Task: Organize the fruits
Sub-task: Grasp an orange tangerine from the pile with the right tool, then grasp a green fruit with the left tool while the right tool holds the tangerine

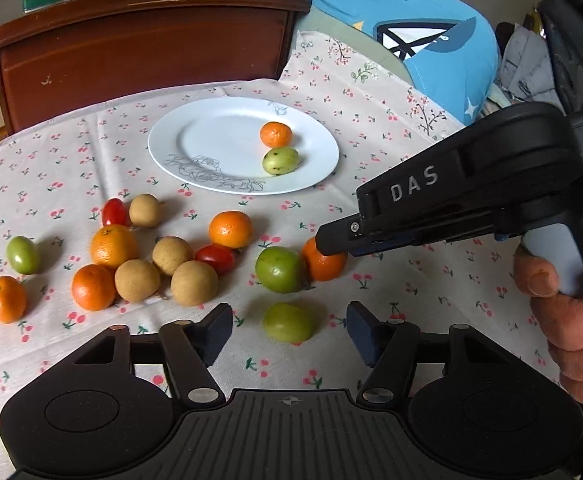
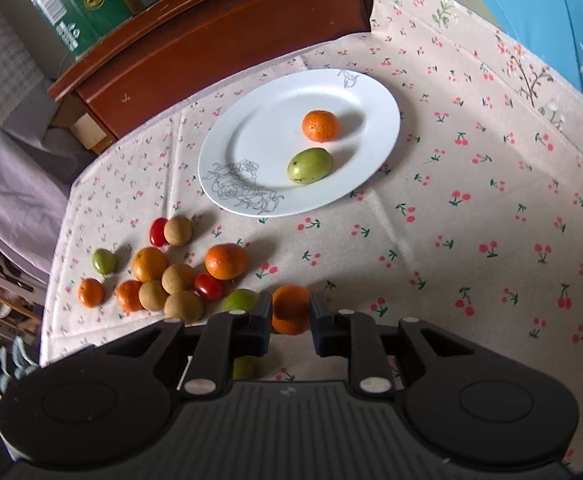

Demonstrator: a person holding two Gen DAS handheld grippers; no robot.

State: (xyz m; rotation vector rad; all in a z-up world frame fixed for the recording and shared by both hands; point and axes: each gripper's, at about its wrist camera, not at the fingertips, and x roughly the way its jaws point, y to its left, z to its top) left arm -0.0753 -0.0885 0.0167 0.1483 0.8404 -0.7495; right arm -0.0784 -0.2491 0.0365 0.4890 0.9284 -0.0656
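Observation:
A white plate (image 1: 211, 120) (image 2: 275, 96) holds a small orange (image 1: 276, 134) (image 2: 320, 125) and a green fruit (image 1: 280, 160) (image 2: 310, 165). Several oranges, brown longans, red tomatoes and green fruits lie loose on the cloth in front of it. My right gripper (image 2: 290, 312) (image 1: 331, 246) is shut on an orange (image 2: 290, 309) (image 1: 325, 266) that rests on the cloth beside a green fruit (image 1: 279, 269) (image 2: 240, 300). My left gripper (image 1: 289, 330) is open, with another green fruit (image 1: 289, 322) between its fingers, untouched.
A cherry-print cloth (image 1: 371, 112) covers the table. A brown wooden cabinet (image 1: 143, 40) (image 2: 219, 36) stands behind with a green box (image 2: 71, 4) on top. Blue fabric (image 1: 411, 28) lies at the back right. The table edge drops off at the left in the right wrist view.

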